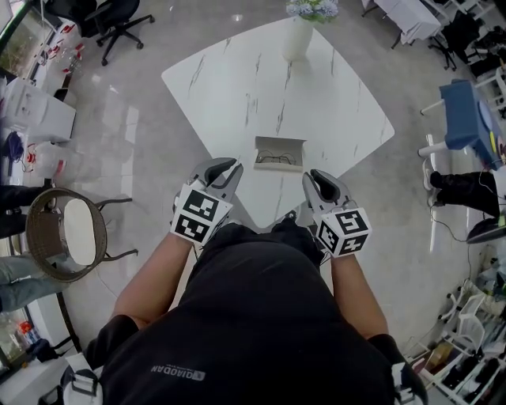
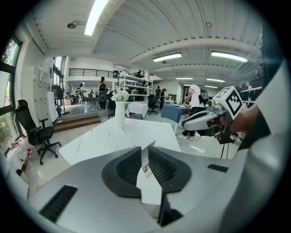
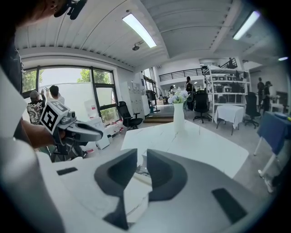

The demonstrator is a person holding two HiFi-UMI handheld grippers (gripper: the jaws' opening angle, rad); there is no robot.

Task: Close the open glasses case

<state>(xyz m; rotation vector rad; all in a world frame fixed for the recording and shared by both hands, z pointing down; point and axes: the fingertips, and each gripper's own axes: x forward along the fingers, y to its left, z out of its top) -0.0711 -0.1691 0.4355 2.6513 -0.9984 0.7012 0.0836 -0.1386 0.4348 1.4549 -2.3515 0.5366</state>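
An open glasses case (image 1: 279, 153) lies on the white marble table (image 1: 237, 87) near its front corner, with dark glasses inside and its lid standing up at the back. My left gripper (image 1: 229, 168) hovers just left of the case at the table's edge, its jaws shut on nothing. On the other side, my right gripper (image 1: 316, 178) is held just right of and nearer than the case, also shut and empty. In the left gripper view, the left gripper (image 2: 144, 152) points over the table and only a sliver of the case shows past its jaws. The right gripper (image 3: 141, 157) also faces the table.
A white vase with flowers (image 1: 299, 32) stands at the table's far corner. A wicker chair (image 1: 67, 229) is on the floor to the left, a black office chair (image 1: 118, 20) far left, and a blue table (image 1: 466, 115) with a seated person's legs (image 1: 466, 190) to the right.
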